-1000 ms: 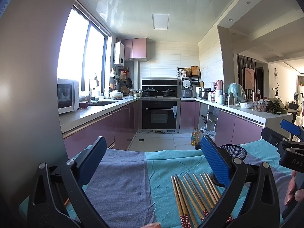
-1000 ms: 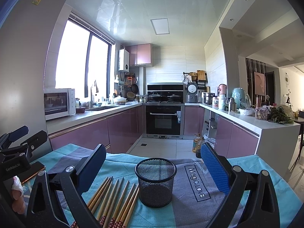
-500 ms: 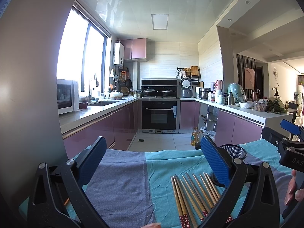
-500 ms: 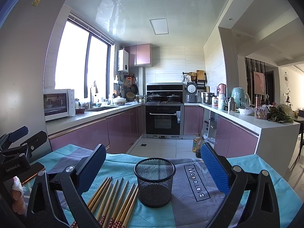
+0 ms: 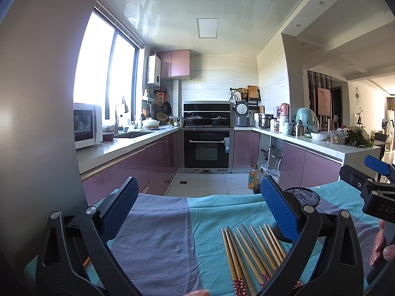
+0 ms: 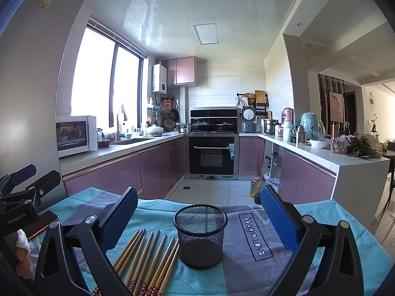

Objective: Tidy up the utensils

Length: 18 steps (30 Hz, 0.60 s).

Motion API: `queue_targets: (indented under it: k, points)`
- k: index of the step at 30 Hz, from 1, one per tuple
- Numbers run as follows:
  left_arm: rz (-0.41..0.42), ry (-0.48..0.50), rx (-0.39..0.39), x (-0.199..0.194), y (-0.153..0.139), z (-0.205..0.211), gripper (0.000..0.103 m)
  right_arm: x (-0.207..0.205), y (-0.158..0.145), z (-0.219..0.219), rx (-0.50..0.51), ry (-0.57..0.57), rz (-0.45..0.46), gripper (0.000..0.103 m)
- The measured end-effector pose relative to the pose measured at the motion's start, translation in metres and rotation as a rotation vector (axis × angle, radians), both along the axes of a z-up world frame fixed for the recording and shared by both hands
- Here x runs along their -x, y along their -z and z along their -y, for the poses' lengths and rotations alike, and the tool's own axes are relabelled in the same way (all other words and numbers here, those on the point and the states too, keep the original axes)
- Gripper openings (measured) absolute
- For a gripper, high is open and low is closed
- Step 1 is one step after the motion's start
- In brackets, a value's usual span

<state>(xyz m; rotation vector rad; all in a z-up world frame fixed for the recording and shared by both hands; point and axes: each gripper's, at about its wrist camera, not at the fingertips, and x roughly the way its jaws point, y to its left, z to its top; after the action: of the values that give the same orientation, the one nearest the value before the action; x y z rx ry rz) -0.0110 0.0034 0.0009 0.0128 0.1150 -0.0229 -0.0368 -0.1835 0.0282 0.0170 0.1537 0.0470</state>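
Observation:
Several wooden chopsticks (image 6: 148, 261) with red patterned ends lie side by side on the teal and grey cloth (image 6: 246, 268), just left of an upright black mesh cup (image 6: 200, 235). My right gripper (image 6: 200, 219) hovers open above them, the cup between its blue pads. In the left wrist view the chopsticks (image 5: 251, 254) lie at lower right, the mesh cup (image 5: 305, 197) partly hidden behind a finger. My left gripper (image 5: 197, 212) is open over bare cloth (image 5: 158, 241), holding nothing.
The cloth-covered table ends at its far edge (image 6: 185, 201), with kitchen floor beyond. Purple cabinets, an oven (image 6: 212, 153) and counters lie further off. A fridge side (image 6: 27, 98) stands close on the left. Each gripper shows in the other's view, hand-held.
Both views have barely shifted; the right wrist view has crept slightly nearer the cup. Nothing was grasped or released.

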Motion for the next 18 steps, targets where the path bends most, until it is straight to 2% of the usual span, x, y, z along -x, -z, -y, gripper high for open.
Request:
queue_targets:
  k: [18]
  points:
    - [0.001,0.0,-0.001,0.0002,0.0003,0.0003,0.098,-0.0008,0.0016,0.0022,-0.005,-0.001,0.002,0.097]
